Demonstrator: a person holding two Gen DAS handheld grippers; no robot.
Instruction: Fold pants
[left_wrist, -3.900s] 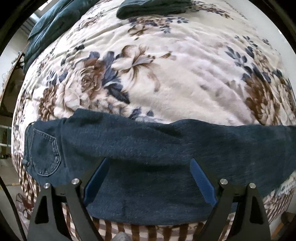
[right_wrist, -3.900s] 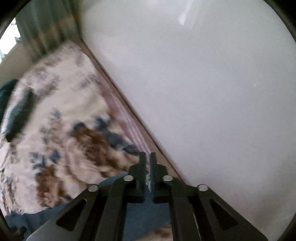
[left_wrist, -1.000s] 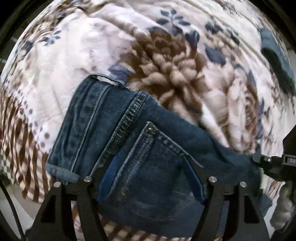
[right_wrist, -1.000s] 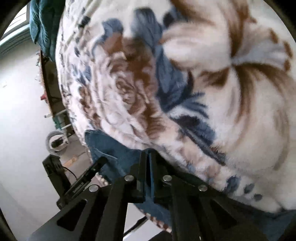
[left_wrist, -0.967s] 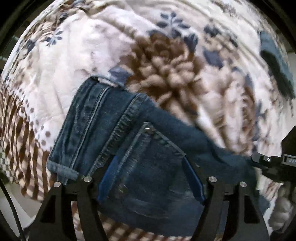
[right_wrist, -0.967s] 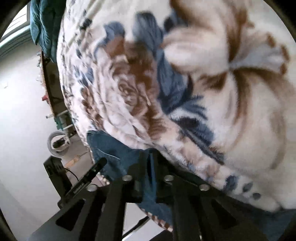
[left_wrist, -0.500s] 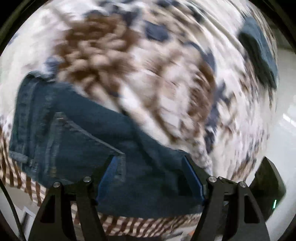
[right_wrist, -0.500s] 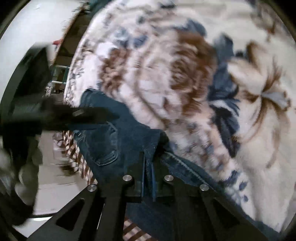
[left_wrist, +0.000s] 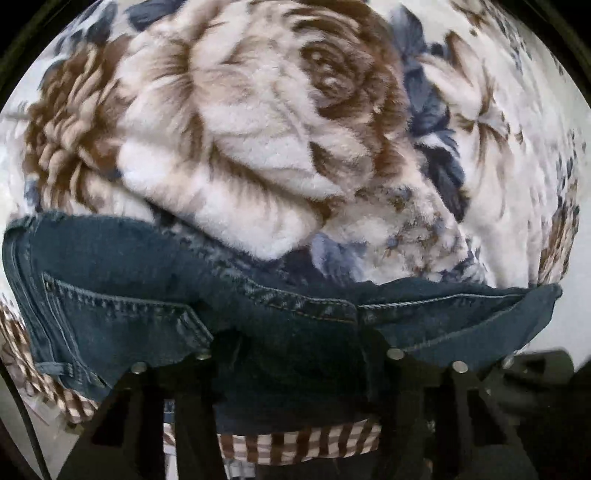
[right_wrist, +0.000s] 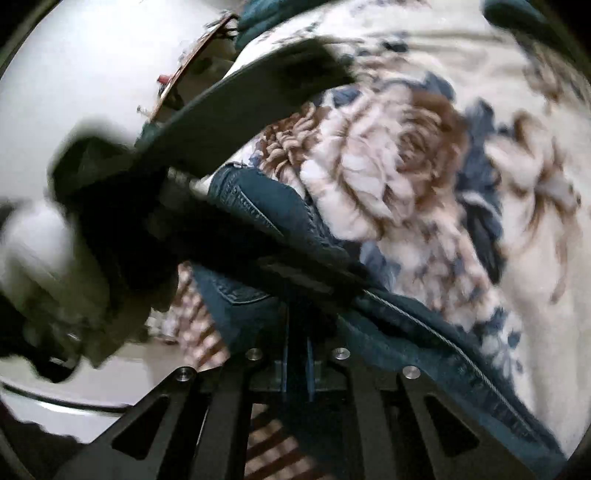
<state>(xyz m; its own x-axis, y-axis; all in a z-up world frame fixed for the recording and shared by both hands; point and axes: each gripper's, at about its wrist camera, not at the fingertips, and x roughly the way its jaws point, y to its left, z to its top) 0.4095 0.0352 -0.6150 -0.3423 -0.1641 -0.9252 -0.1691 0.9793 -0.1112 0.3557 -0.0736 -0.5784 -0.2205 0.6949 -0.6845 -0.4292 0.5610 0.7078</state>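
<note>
Dark blue jeans (left_wrist: 155, 295) lie folded along the near edge of a floral fleece blanket (left_wrist: 258, 129). A back pocket shows at the left and the doubled layer runs to the right. My left gripper (left_wrist: 291, 343) is open, its fingers spread wide over the denim. In the right wrist view the jeans (right_wrist: 266, 218) lie across the blanket corner. My right gripper (right_wrist: 297, 325) is nearly shut, with a narrow gap between its blue pads; denim lies around the tips. The left gripper's dark body (right_wrist: 229, 110) crosses that view, blurred.
The blanket's checked brown border (left_wrist: 295, 443) hangs over the bed edge below the jeans. The right gripper's body (left_wrist: 535, 365) shows at the lower right of the left wrist view. More dark cloth (right_wrist: 535, 26) lies at the far side of the bed.
The right gripper carried the pant leg across to the waist end, doubling the jeans over. The left gripper swung right over the fold. The two grippers now sit close together.
</note>
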